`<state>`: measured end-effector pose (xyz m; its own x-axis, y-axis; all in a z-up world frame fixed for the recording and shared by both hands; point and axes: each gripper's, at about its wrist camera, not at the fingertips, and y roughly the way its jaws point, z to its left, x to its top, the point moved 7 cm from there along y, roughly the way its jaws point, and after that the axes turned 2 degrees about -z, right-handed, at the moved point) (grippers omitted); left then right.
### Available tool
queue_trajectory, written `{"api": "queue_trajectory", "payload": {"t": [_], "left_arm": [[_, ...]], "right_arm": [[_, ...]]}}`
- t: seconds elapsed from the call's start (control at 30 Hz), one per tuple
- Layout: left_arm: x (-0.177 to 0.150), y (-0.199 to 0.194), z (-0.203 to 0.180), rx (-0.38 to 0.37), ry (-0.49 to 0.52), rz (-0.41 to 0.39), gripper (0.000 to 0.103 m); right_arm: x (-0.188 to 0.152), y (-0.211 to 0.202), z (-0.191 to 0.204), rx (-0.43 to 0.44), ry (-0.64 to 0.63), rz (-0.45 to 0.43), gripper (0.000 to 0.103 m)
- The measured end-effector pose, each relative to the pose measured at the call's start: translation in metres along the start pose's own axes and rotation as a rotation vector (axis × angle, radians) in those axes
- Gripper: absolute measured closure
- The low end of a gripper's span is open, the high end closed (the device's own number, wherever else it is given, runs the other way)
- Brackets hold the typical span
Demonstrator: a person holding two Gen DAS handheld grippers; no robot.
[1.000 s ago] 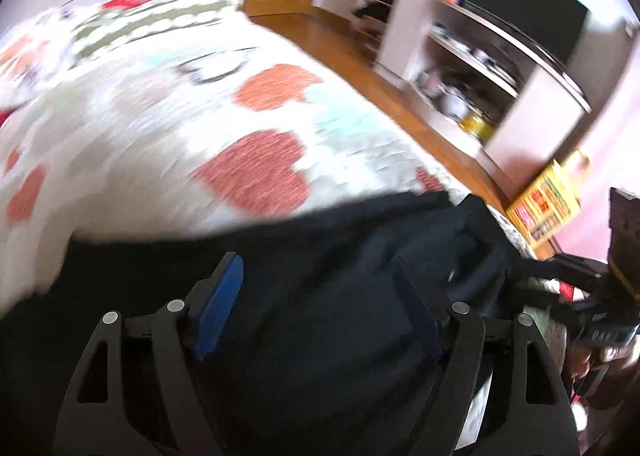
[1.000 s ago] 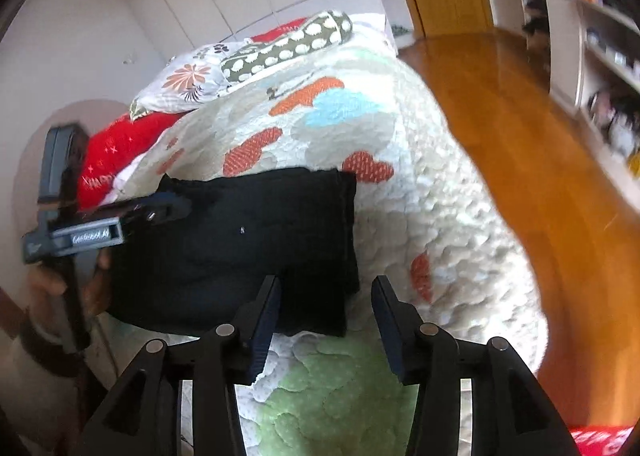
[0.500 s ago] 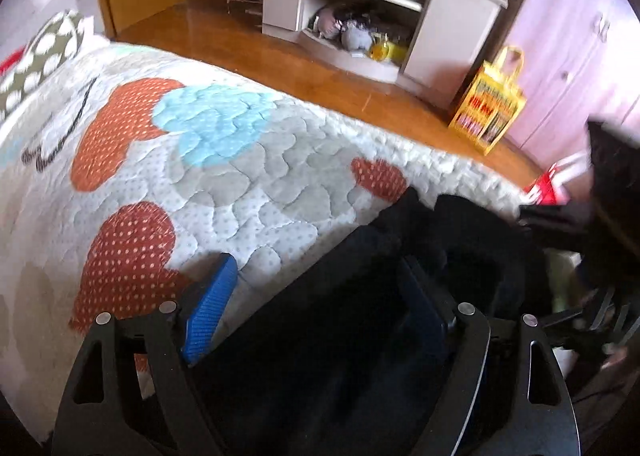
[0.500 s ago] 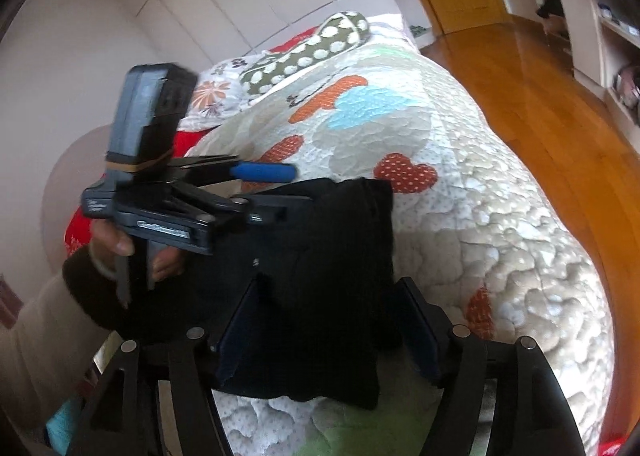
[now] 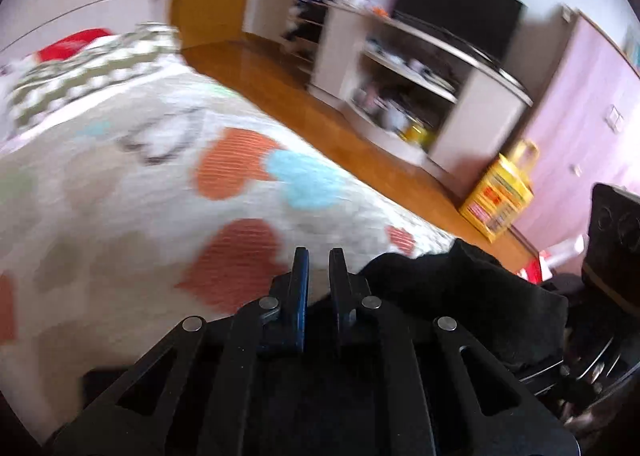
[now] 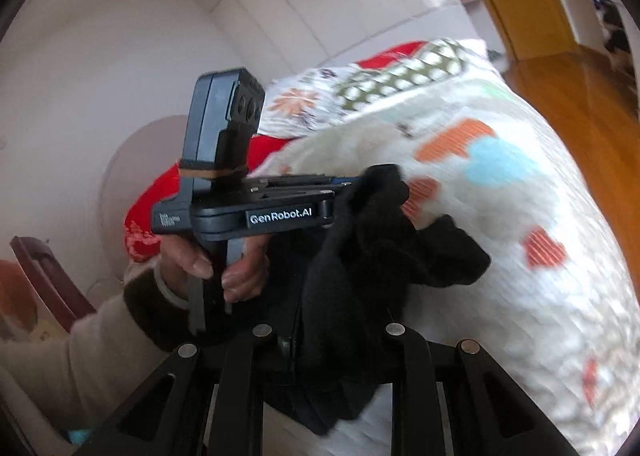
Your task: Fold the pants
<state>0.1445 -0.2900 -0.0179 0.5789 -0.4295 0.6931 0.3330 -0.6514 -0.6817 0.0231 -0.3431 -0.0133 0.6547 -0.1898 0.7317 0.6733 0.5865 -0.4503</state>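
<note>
The black pants (image 6: 372,256) hang bunched and lifted above the heart-patterned quilt (image 6: 520,192). In the left wrist view they show as a dark mass (image 5: 460,296) under and right of my fingers. My left gripper (image 5: 318,256) is shut, its blue pads nearly together on an edge of the pants. From the right wrist view the left gripper (image 6: 348,184) pinches the top of the cloth. My right gripper (image 6: 328,340) is shut on the pants, its fingertips buried in the fabric.
The bed carries a dotted pillow (image 6: 400,76) and a red one (image 5: 72,44) at its head. Wooden floor (image 5: 320,112), a TV stand (image 5: 420,80) and a yellow bag (image 5: 500,196) lie to the right. A chair (image 6: 48,276) stands left of the bed.
Both grippers have closed on the pants and lifted them off the quilt. The flat folded cloth is now bunched and hanging between the two grippers.
</note>
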Motion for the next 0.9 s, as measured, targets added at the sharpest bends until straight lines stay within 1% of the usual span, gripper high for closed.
{"api": "queue_trajectory", "payload": {"t": [0.1,0.13,0.17,0.2,0.23,0.27,0.3,0.33,0.37,0.43,0.47,0.5,0.53,0.57,0.63,0.67,0.7,0.73,0.8,0.83,0.9], "left_arm": [[-0.009,-0.043,0.041,0.057,-0.133,-0.058,0.094],[-0.017,-0.063,0.059,0.082,-0.194,-0.085,0.094],[-0.023,-0.076,0.069,0.092,-0.226,-0.102,0.094],[-0.033,-0.093,0.084,0.125,-0.273,-0.126,0.094],[-0.041,-0.104,0.092,0.151,-0.303,-0.136,0.094],[-0.049,-0.111,0.098,0.168,-0.328,-0.139,0.094],[-0.059,-0.12,0.102,0.174,-0.351,-0.139,0.094],[-0.072,-0.129,0.103,0.179,-0.363,-0.138,0.094],[-0.078,-0.133,0.103,0.188,-0.365,-0.136,0.094],[-0.094,-0.141,0.098,0.204,-0.353,-0.132,0.094],[-0.098,-0.141,0.092,0.202,-0.351,-0.133,0.09],[-0.103,-0.143,0.089,0.196,-0.353,-0.133,0.087],[-0.108,-0.144,0.086,0.18,-0.358,-0.134,0.08],[-0.112,-0.143,0.08,0.167,-0.361,-0.137,0.068],[-0.116,-0.14,0.073,0.158,-0.365,-0.132,0.059],[-0.118,-0.136,0.069,0.162,-0.365,-0.126,0.059],[-0.12,-0.131,0.066,0.17,-0.363,-0.116,0.059],[-0.121,-0.127,0.063,0.179,-0.361,-0.103,0.059],[-0.123,-0.116,0.061,0.189,-0.359,-0.071,0.059],[-0.124,-0.11,0.06,0.191,-0.362,-0.057,0.059],[-0.123,-0.1,0.058,0.181,-0.369,-0.044,0.059]], "right_arm": [[0.015,0.032,0.03,-0.047,-0.073,0.014,0.083],[0.016,0.044,0.04,-0.058,-0.094,0.021,0.083],[0.016,0.055,0.05,-0.054,-0.105,0.024,0.083],[0.012,0.07,0.06,-0.031,-0.097,0.028,0.081],[0.007,0.081,0.065,-0.008,-0.085,0.038,0.077],[-0.005,0.104,0.072,0.044,-0.051,0.087,0.054],[-0.016,0.118,0.076,0.08,-0.021,0.149,0.047],[-0.032,0.133,0.081,0.12,0.027,0.266,0.047],[-0.037,0.134,0.084,0.141,0.038,0.301,0.047],[-0.037,0.117,0.091,0.156,-0.008,0.27,0.047],[-0.035,0.101,0.091,0.145,-0.062,0.243,0.047],[-0.034,0.091,0.089,0.132,-0.087,0.229,0.046],[-0.033,0.077,0.081,0.092,-0.117,0.207,0.046],[-0.032,0.07,0.075,0.045,-0.142,0.195,0.046],[-0.031,0.063,0.058,-0.087,-0.21,0.174,0.046],[-0.034,0.065,0.051,-0.133,-0.239,0.184,0.047],[-0.036,0.068,0.049,-0.149,-0.25,0.201,0.047],[-0.038,0.07,0.048,-0.151,-0.257,0.213,0.048],[-0.042,0.076,0.051,-0.123,-0.272,0.213,0.048],[-0.047,0.079,0.055,-0.108,-0.294,0.215,0.048],[-0.05,0.085,0.06,-0.115,-0.349,0.226,0.048]]}}
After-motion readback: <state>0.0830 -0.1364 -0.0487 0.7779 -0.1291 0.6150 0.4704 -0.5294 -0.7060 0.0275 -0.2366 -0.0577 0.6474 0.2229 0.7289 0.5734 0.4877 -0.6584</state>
